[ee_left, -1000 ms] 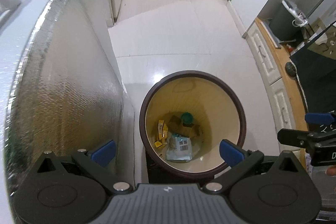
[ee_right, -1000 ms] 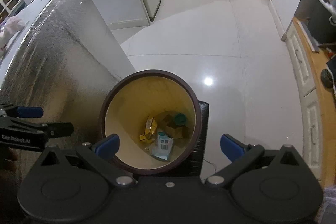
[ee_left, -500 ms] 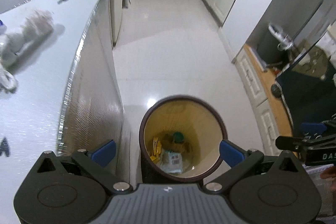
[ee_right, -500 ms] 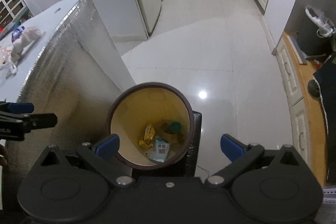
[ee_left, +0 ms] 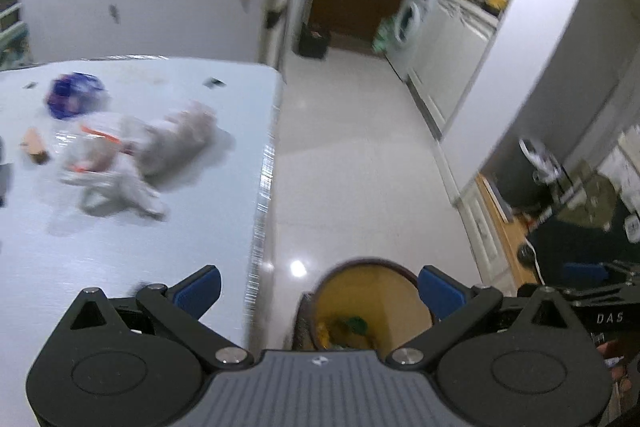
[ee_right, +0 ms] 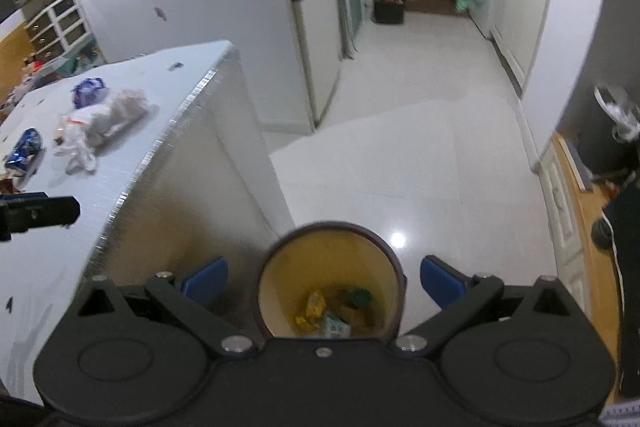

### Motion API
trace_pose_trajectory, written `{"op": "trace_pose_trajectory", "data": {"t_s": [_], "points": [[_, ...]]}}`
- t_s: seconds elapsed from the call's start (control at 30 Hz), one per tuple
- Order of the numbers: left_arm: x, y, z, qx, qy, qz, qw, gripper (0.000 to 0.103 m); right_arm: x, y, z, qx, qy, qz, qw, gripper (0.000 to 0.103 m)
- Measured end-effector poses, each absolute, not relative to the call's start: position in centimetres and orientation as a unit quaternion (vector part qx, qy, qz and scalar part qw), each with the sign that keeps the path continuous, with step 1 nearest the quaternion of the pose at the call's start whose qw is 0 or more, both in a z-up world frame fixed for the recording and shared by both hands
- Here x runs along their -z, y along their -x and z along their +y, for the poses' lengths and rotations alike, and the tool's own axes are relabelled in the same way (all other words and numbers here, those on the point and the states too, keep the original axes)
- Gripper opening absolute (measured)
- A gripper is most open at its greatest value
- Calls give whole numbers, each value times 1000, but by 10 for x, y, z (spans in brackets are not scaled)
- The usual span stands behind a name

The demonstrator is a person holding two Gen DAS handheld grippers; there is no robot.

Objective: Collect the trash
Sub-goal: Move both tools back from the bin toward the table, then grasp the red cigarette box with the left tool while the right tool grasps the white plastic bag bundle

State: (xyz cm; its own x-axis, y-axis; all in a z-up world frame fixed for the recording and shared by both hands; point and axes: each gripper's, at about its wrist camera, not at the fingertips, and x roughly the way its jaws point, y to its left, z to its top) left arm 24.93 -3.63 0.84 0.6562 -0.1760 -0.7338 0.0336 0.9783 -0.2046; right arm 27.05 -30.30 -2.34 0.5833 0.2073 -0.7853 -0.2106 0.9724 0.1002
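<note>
Trash remains on the pale grey countertop (ee_left: 120,247): crumpled clear plastic bags (ee_left: 132,151) and a blue wrapper (ee_left: 74,97), well left of the brown-rimmed, yellow-lined round bin (ee_right: 328,279). Best approach: swing left gripper (ee_left: 318,287) over the bags, descend, then pinch. Both it and right gripper (ee_right: 324,281) hang spread, empty, tilted above the bin.

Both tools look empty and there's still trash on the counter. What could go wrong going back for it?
1. The clear plastic bag is loose and crumpled; a pinch may catch only a fold and spill it.
2. The left tool hangs over the counter edge, so it may clip it.
3. The bin stands close against the counter's side; light wrappers like the blue one could miss it.
</note>
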Motion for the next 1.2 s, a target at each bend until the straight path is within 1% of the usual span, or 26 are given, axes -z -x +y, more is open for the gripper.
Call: {"op": "trace_pose_trajectory", "data": {"t_s": [0.3,0.67,0.97,1.2], "points": [[-35,-224,53,-28,117,361,925,103,-2,-278,-229,-173,28,399,900,103],[-44,-216,160,-119,126,331,928,103,-15,-308,-132,-224,44,366,902,103],[-36,-244,250,-170,125,325,922,103,-12,-331,-58,-243,50,363,898,103],[-6,-289,311,-219,118,365,897,103,-4,-338,-20,-247,65,372,892,103]]}}
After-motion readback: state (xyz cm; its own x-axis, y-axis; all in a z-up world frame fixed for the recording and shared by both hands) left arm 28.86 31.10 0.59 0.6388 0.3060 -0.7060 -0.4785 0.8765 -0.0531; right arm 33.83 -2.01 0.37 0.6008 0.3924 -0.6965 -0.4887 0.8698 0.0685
